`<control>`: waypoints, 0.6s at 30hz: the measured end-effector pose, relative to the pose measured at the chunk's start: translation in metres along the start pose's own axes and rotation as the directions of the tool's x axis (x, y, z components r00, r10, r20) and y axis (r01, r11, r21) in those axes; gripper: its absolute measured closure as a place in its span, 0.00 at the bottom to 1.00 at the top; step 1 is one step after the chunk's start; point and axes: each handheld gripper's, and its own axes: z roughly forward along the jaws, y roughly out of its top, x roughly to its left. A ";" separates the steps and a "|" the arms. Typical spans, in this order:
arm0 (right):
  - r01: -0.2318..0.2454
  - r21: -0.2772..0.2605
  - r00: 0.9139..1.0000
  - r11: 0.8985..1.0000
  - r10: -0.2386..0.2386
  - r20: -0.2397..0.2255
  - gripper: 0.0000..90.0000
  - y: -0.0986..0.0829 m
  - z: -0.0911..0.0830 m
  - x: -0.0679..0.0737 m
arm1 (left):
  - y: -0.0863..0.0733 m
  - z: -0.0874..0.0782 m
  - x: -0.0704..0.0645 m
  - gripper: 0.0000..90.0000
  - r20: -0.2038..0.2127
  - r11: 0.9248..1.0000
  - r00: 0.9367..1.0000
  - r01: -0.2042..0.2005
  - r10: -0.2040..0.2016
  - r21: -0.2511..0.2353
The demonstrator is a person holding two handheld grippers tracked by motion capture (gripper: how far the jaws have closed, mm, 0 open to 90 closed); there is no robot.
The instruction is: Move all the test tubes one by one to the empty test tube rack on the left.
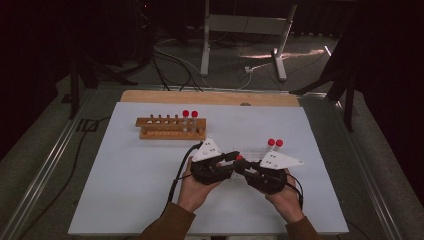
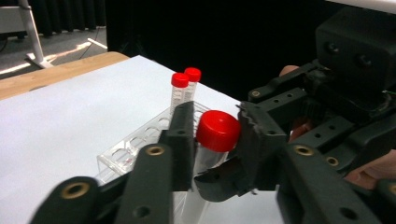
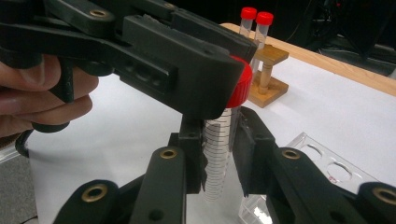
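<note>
A clear tube with a red cap (image 1: pixel 239 158) stands upright between my two grippers near the table's front middle. My left gripper (image 2: pixel 217 122) is shut on the red cap (image 2: pixel 218 130), one jaw on each side. My right gripper (image 3: pixel 220 142) is shut on the graduated tube body (image 3: pixel 219 158) below the cap. In the right gripper view the left gripper (image 3: pixel 177 60) comes in from the upper left over the cap. From above, the left gripper (image 1: pixel 227 161) and right gripper (image 1: pixel 248 167) meet tip to tip, each held by a hand.
A clear plastic rack (image 1: pixel 250 149) just behind the grippers holds two red-capped tubes (image 1: pixel 275 143) at its right end. A wooden rack (image 1: pixel 171 128) at the back left holds two more red-capped tubes (image 1: pixel 190 114). White sheet (image 1: pixel 125 170) covers the table.
</note>
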 end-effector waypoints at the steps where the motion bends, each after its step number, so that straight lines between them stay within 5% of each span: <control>1: -0.001 0.002 1.000 1.000 0.001 0.000 0.82 0.000 0.000 0.000 | 0.000 0.000 0.000 0.77 -0.003 1.000 1.000 -0.002 0.002 0.002; 6: 0.000 -0.004 1.000 1.000 0.000 -0.005 0.79 -0.001 0.000 -0.001 | 0.000 0.000 -0.002 0.79 -0.019 1.000 1.000 -0.013 0.013 0.000; 18: -0.028 -0.017 1.000 0.999 0.028 -0.002 0.31 -0.003 -0.003 -0.009 | 0.002 -0.005 0.004 0.79 -0.054 1.000 0.999 -0.002 0.002 -0.006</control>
